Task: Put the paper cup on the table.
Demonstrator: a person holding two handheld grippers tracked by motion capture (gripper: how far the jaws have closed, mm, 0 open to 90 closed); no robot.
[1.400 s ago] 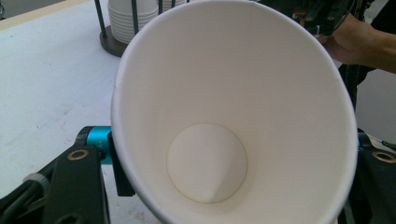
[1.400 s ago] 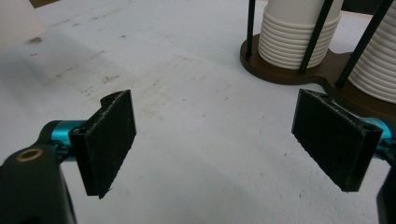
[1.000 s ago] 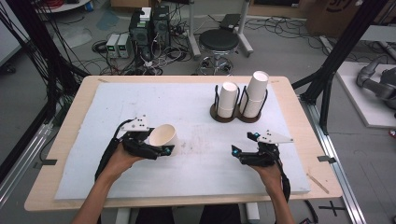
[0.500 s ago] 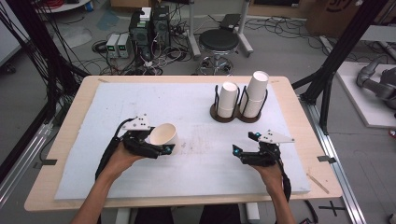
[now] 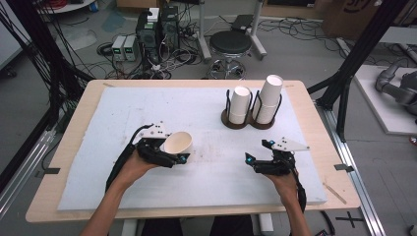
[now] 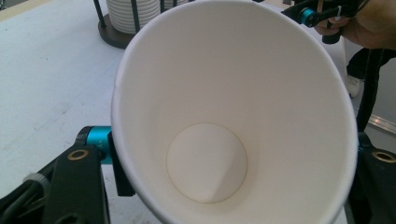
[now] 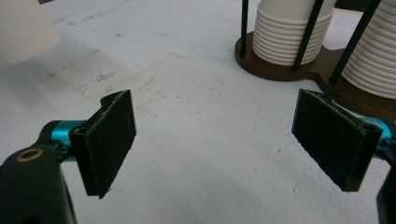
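Barely anything changed from a second ago: left tool (image 5: 169,153) still clamped on the paper cup (image 5: 178,143) at centre-left of the high view (mouth tipped toward the camera), right tool (image 5: 259,163) still parked lower right, jaws wide apart over the counter (image 5: 206,113).

place: lab | signs: floor cables (image 5: 295,29); power units (image 5: 125,46); rig frame (image 5: 361,54)

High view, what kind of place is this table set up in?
Most likely a lab or workshop for recording handling tasks. A padded table stands among loose cables and electronic boxes on the floor, black frame poles rise at its sides, and a person works with a hand-held claw holding a paper cup.
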